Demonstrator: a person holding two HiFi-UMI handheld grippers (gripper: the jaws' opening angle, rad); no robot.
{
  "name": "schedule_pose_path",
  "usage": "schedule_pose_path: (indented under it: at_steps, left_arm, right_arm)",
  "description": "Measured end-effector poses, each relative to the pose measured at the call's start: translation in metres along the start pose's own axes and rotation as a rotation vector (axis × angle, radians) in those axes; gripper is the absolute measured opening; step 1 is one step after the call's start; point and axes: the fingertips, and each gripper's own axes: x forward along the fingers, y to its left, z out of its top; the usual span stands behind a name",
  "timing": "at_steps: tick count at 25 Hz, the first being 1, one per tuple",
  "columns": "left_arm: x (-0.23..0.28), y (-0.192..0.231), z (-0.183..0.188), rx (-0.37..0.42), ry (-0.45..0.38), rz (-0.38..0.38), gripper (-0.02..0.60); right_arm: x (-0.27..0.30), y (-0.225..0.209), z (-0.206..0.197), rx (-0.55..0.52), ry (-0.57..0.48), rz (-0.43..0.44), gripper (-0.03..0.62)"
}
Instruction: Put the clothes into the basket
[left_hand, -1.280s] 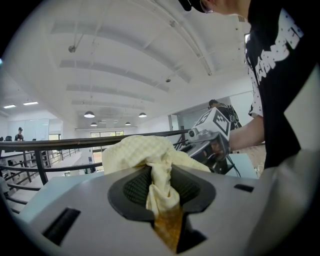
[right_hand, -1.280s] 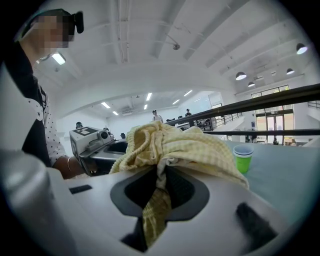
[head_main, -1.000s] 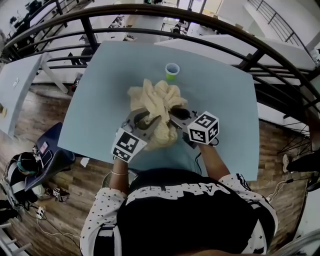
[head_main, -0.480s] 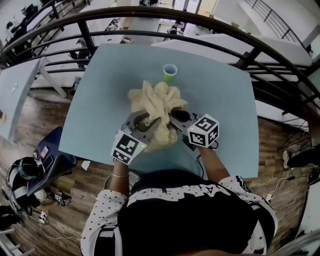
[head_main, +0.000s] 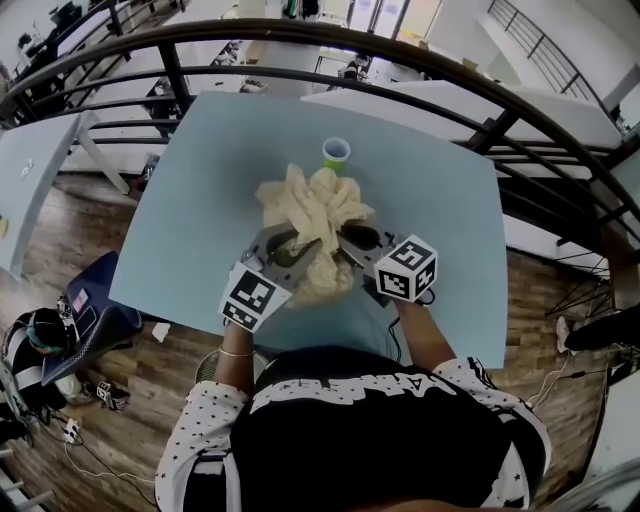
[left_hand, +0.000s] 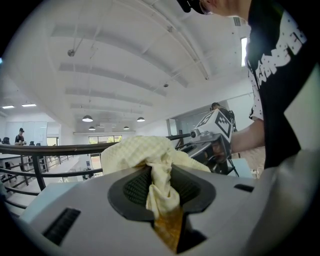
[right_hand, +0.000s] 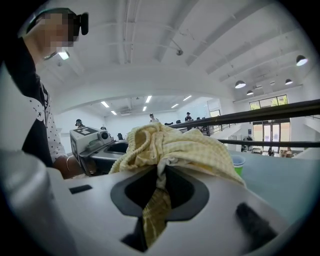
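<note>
On the tabletop (head_main: 190, 200) the yellow cloth (head_main: 315, 205) sits bunched just on the person's side of the cup (head_main: 336, 152). To do this step well, both grips should probably be firm and rise together, so that no tail drags toward the cup on the way to the basket, which I cannot make out. Left claw (left_hand: 161, 189), on the cloth's side away from the cup, is partly closed, its pads pinching a thick fold. Right claw (right_hand: 159, 190), beside it, is nearly closed on a thinner fold. Small and upright, the cup stands apart from both.
</note>
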Motion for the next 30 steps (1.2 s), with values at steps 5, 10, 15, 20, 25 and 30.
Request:
schedule_pose_path:
  at_steps: [5,10,15,20,25,30]
  left_arm:
    - [0.007,-0.011,0.008,-0.007,0.004,0.02,0.121]
    - [0.015,-0.026,0.014,-0.004,0.01,0.03,0.121]
    - [0.021,-0.046,0.016,0.001,0.021,0.037,0.121]
    - [0.026,-0.065,0.021,0.01,0.034,0.051,0.121]
    - [0.026,-0.077,0.023,0.015,0.041,0.071,0.121]
    - [0.028,-0.087,0.026,0.015,0.043,0.089,0.121]
  right_arm:
    - [-0.014,-0.002,0.002,-0.004,-0.001,0.021,0.064]
    - [-0.032,-0.005,0.0,-0.002,-0.008,0.032,0.064]
    - [-0.051,-0.003,-0.008,-0.014,-0.01,0.047,0.064]
    - [-0.069,-0.001,-0.012,-0.009,-0.02,0.063,0.064]
    - [-0.08,0.003,-0.016,-0.013,-0.031,0.082,0.064]
    - [-0.089,0.004,-0.017,-0.019,-0.038,0.091,0.064]
